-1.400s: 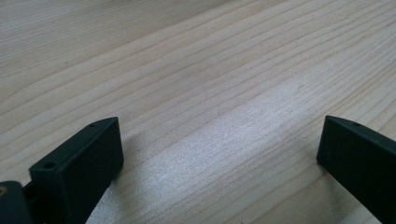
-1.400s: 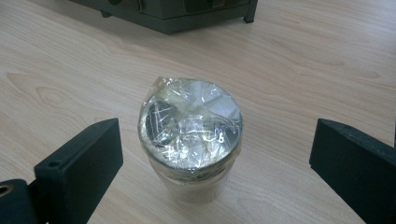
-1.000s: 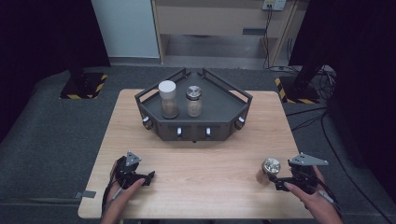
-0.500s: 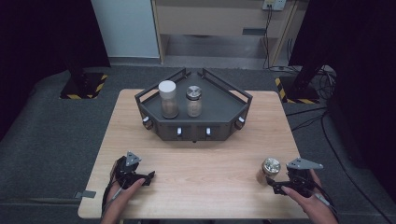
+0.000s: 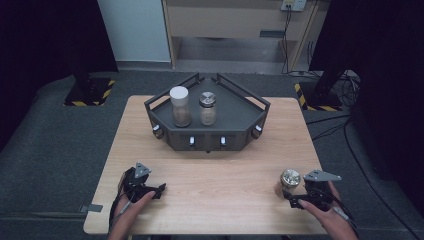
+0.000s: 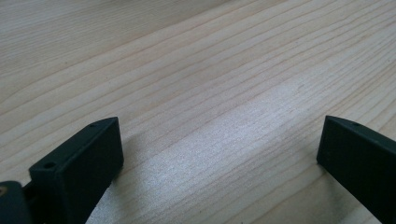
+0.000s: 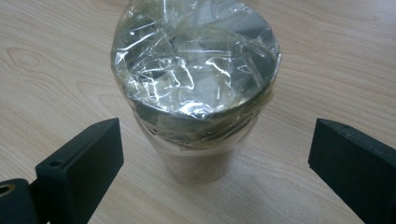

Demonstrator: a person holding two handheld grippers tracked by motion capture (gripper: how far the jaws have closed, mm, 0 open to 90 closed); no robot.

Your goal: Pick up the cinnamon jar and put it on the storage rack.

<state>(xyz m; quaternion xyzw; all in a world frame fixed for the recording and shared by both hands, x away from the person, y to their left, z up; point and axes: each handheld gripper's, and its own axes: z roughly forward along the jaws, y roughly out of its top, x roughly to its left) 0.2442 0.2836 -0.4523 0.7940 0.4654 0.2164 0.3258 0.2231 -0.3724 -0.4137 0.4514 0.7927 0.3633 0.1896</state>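
Note:
A small jar with a silver lid wrapped in clear film (image 5: 290,181) (image 7: 196,88) stands upright on the wooden table (image 5: 220,185) near the front right. My right gripper (image 5: 295,199) (image 7: 212,163) is open just in front of it, its jaws wide on either side and not touching. My left gripper (image 5: 156,190) (image 6: 219,154) rests open at the front left over bare wood, with nothing between its jaws. On the dark tray (image 5: 235,117) at the back stand a white-lidded jar (image 5: 180,106) and a silver-lidded jar (image 5: 208,108).
The tray has raised rails and several knobs on its front wall (image 5: 206,142). Grey floor surrounds the table, with cables (image 5: 330,125) at the right and a cabinet behind.
My right gripper has drawn back slightly toward the table's front edge, away from the film-wrapped jar. The left gripper has stayed put.

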